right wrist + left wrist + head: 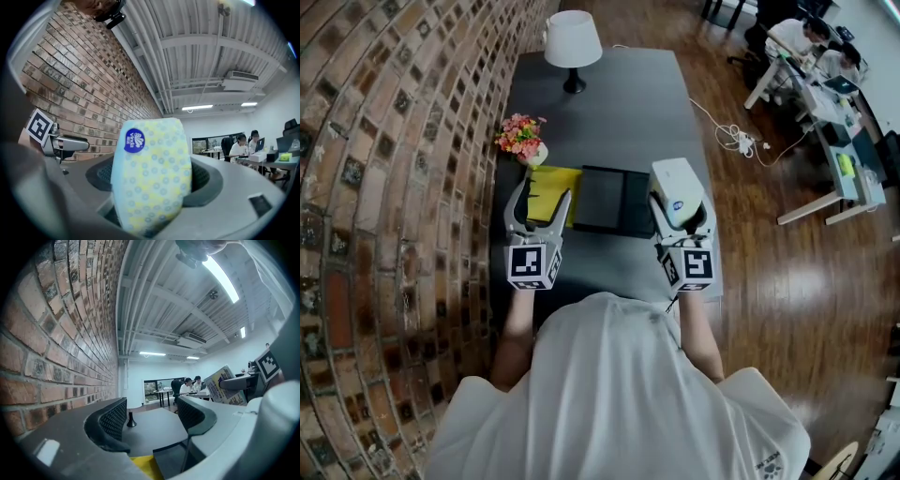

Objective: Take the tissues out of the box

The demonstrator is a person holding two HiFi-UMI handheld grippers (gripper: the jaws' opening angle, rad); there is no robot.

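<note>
Currently the right gripper has its fingers clamped on the tissue pack, a pale blue-and-yellow dotted pack with a round blue logo, held up in the air above the right end of the black box; the pack is clear of the box and touches nothing else; the left gripper hovers beside it over the near left of the worktop, fingers wide apart with nothing between them; judged progress: the lift-out looks done for this pack, setting it down is left; whether more tissues remain in the box cannot be told, its inside reads only as flat and dark; a yellow flat item lies just beside the box on the wall side; edges: the worktop runs along the brick wall on the left, so no room that way; flowers stand near the wall, a lamp at the far end; the stretch between box and lamp is bare and looks like the best place to put the pack; the right long edge drops to the wooden floor, so a set-down there risks a fall
</note>
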